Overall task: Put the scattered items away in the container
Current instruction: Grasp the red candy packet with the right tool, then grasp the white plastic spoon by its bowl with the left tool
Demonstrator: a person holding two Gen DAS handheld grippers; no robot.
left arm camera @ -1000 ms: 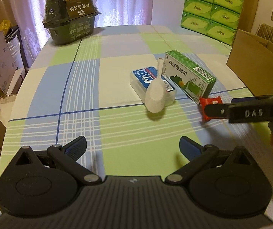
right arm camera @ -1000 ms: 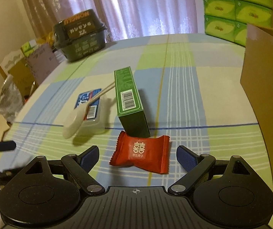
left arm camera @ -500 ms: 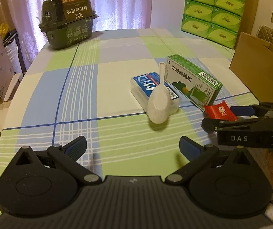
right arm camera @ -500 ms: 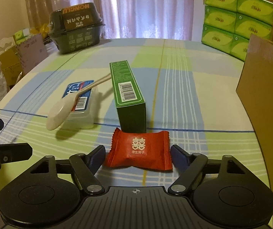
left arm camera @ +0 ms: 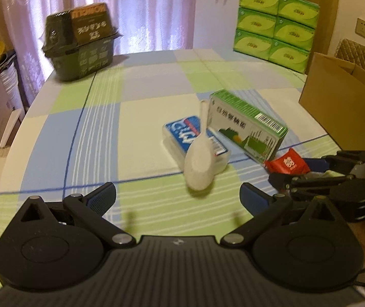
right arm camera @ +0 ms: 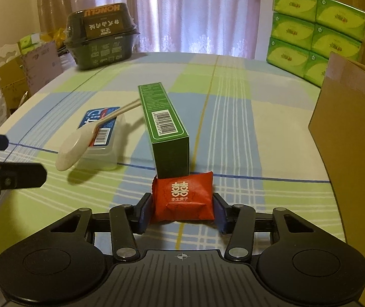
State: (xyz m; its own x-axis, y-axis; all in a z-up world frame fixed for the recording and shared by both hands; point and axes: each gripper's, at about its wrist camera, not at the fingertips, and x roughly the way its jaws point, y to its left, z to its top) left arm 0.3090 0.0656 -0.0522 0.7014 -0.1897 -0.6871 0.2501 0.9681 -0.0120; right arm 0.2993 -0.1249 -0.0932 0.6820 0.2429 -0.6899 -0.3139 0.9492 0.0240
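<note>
Red candy packet sits on the checked tablecloth, pinched on both sides by the right gripper, touching the near end of the green carton. Step in hand: grasp of the first item, not yet lifted. Next move, I'd judge: lift clear of the carton, swing right over the cardboard box, release above its open top. The packet is glossy crinkled foil, pillow-shaped and soft, so it could deform or slip under the pads. Left gripper hovers spread wide and empty, short of the white plastic spoon, whose smooth bowl overhangs a clear plastic case with a blue label. Carton is rigid printed card, long and rectangular.
</note>
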